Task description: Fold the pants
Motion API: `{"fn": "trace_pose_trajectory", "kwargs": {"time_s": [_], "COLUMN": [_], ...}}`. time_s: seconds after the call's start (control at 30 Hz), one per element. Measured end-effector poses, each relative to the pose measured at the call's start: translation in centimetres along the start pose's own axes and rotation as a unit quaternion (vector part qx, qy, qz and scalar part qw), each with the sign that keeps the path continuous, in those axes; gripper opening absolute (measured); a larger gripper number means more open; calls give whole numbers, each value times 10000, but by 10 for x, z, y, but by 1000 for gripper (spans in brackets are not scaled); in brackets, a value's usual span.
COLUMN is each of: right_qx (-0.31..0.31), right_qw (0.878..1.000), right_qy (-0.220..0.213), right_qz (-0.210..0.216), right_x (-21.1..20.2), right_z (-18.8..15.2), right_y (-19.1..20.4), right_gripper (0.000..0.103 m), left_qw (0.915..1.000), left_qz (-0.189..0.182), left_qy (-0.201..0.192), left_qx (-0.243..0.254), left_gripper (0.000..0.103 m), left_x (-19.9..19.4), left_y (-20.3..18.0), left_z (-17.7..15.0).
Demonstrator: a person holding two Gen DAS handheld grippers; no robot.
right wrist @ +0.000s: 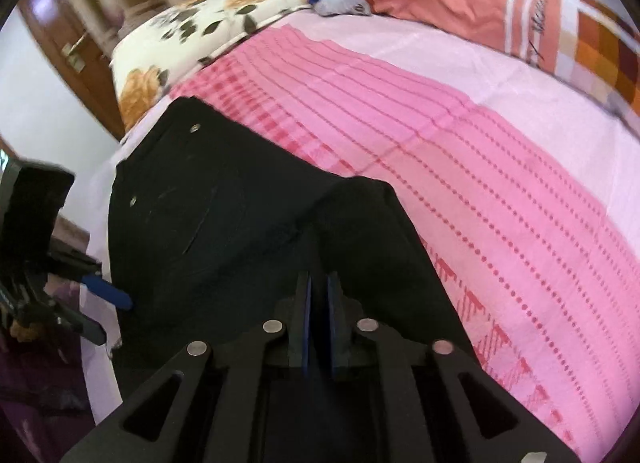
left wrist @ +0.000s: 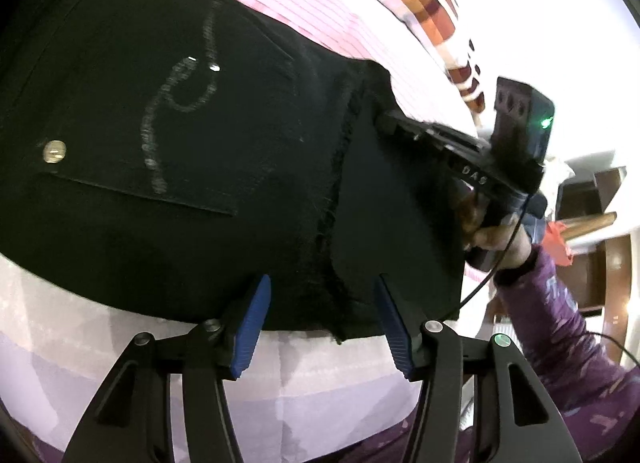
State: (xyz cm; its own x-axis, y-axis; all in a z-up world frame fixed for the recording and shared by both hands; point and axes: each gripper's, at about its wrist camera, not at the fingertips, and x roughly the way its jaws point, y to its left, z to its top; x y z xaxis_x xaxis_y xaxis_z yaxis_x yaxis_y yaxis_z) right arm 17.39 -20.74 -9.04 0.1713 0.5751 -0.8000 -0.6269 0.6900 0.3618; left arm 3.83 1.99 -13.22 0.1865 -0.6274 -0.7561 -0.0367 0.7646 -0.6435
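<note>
Clearly the black pants are the landmark: they lie spread on the pink striped bedsheet, back pocket and metal rivets facing up, already doubled into a compact dark block.

At the near-left edge of the pants, the left gripper hangs with its blue pads spread wide on either side of the frayed hem, gripping nothing. That wide stance looks like preparation to take the edge, or simply to steady it while the other tool works.

Further right along the pants, the right gripper has its fingers pressed together on a raised ridge of the black cloth, which tents up toward the jaws. Judging by that peak, the fabric is pinched there so a layer can be lifted and carried over for the next fold.

Beyond the far side of the pants lie a floral pillow and an orange checked blanket, well apart from the work, so the fold should have free sheet to land on.
</note>
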Motion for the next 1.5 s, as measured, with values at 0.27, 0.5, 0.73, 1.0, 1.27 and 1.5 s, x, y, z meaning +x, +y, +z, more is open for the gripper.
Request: {"fn": "trace_pose_trajectory", "kwargs": {"time_s": [0.27, 0.5, 0.73, 1.0, 1.27, 1.5], "right_qx": [1037, 1722, 225, -156, 25, 141], "right_qw": [9910, 9706, 9979, 9956, 9951, 9985], "right_qy": [-737, -1076, -600, -287, -358, -278], "right_qz": [419, 1295, -61, -878, -921, -453], "right_x": [-60, -90, -43, -18, -26, -23], "right_z": [-15, -87, -91, -96, -90, -97], "right_y": [-11, 46, 146, 158, 157, 161], "right_gripper": [38, 44, 37, 31, 9, 9], "left_qw": [10000, 9992, 9998, 9994, 9997, 10000], "left_qz": [-72, -332, 79, 146, 77, 56], "left_qy": [40, 207, 118, -100, -90, -32], "left_qx": [28, -118, 107, 282, 190, 69], "left_gripper": [56, 56, 56, 61, 68, 71], "left_x": [-18, -20, -25, -38, -38, -34], "left_y": [4, 12, 13, 19, 29, 36], "left_z": [-8, -16, -25, -31, -31, -31]}}
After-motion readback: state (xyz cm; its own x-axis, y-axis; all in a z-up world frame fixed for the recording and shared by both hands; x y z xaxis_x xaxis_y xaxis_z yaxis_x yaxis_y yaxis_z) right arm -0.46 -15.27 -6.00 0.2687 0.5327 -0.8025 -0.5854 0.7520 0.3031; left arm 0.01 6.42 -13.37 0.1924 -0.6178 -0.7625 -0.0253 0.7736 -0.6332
